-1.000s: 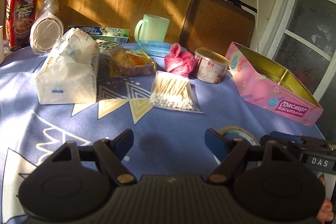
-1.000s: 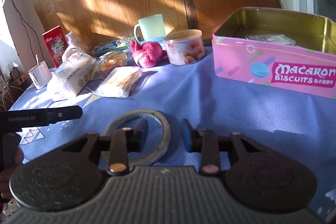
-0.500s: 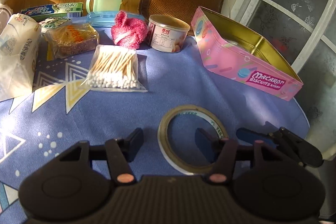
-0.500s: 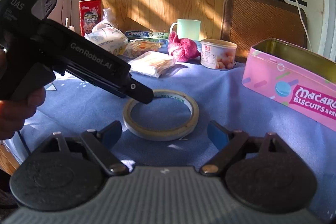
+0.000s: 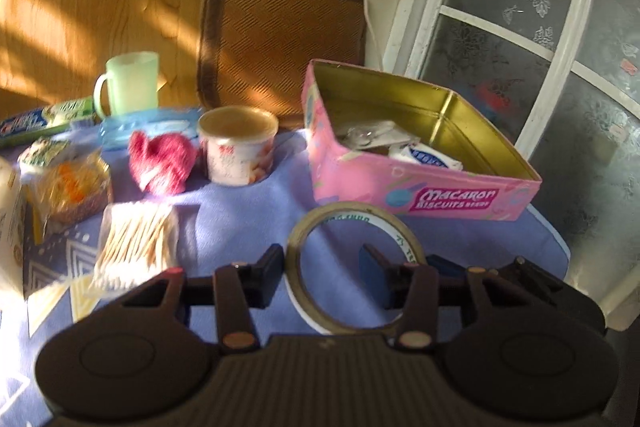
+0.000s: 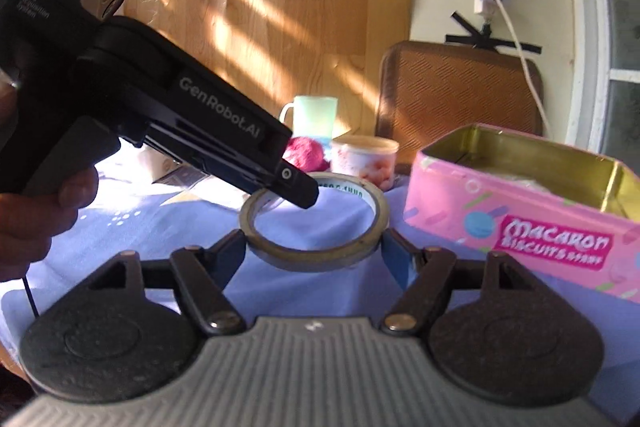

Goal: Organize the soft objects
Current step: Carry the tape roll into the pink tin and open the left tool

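My right tongs [image 6: 314, 253] sit spread wide with the tape roll [image 6: 316, 223] between the tips, both pads right at its outer edge. Can't say for sure they're touching it. My left tongs [image 5: 322, 269] are apart too: one finger outside the roll [image 5: 352, 267], the other inside the ring, not pinching it.

Just past the roll is the pink tin [image 5: 420, 183], lid off, gold inside. There's a white packet [image 5: 426, 157] with blue print in it plus some crinkly clear wrapper stuff. Too blurry to name.

Further out to the left of the tin is a tub [image 5: 238, 151], contents hidden from here. The pink fuzzy thing [image 5: 162, 163] lies beside it, then the swab bag [image 5: 134, 247] nearer me. Green mug [image 5: 128, 87] at the back. Left edge stuff is cut off and smeared.
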Tool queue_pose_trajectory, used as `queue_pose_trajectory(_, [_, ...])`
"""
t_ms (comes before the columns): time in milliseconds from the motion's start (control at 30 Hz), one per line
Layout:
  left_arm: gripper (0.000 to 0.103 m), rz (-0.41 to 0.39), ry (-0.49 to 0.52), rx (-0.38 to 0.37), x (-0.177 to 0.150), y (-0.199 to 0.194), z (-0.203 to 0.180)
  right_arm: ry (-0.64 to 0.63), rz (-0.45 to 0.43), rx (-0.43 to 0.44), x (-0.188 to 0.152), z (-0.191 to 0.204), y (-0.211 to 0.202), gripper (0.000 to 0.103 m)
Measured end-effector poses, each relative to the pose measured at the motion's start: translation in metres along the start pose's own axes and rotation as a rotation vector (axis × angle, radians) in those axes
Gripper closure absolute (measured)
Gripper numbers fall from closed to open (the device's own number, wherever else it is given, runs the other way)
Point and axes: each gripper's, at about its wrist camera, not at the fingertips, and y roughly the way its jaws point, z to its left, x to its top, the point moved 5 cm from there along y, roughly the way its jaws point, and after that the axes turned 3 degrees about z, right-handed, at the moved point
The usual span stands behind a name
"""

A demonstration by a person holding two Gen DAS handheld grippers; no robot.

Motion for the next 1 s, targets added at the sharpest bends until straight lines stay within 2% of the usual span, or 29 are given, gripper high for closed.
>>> queue_pose_trajectory(233, [0.061,-0.086,0.133,-0.086,0.071,0.041,-0.077,0.031,-0.087,-0.203,0.025,-0.079,-0.010,0.027])
queue_pose_trajectory(333, [0.051,-0.081,0.146,-0.106,0.090,0.068,-0.104,0.040,-0.092,-0.297,0.026,-0.112,-0.001,0.027])
queue_pose_trajectory(400, [0.050,-0.076,0.126,-0.070,0.093,0.085,-0.110,0.045,-0.083,-0.395,0.021,-0.136,0.013,0.026])
queue_pose_trajectory(500, [0.050,-0.052,0.101,-0.017,0.085,0.099,-0.108,0.071,-0.037,-0.477,0.012,-0.161,0.026,0.024])
queue_pose_trajectory(667, [0.050,-0.030,0.126,0.059,0.064,0.097,-0.095,0.158,-0.070,-0.465,-0.001,-0.165,0.006,0.024])
queue_pose_trajectory(800, [0.050,0.006,0.089,0.073,0.054,0.090,-0.083,0.204,-0.088,-0.449,-0.005,-0.157,-0.011,0.024])
queue_pose_trajectory(1000, [0.044,0.019,0.111,0.117,0.032,0.069,-0.074,0.320,-0.113,-0.424,-0.009,-0.142,-0.040,0.024])
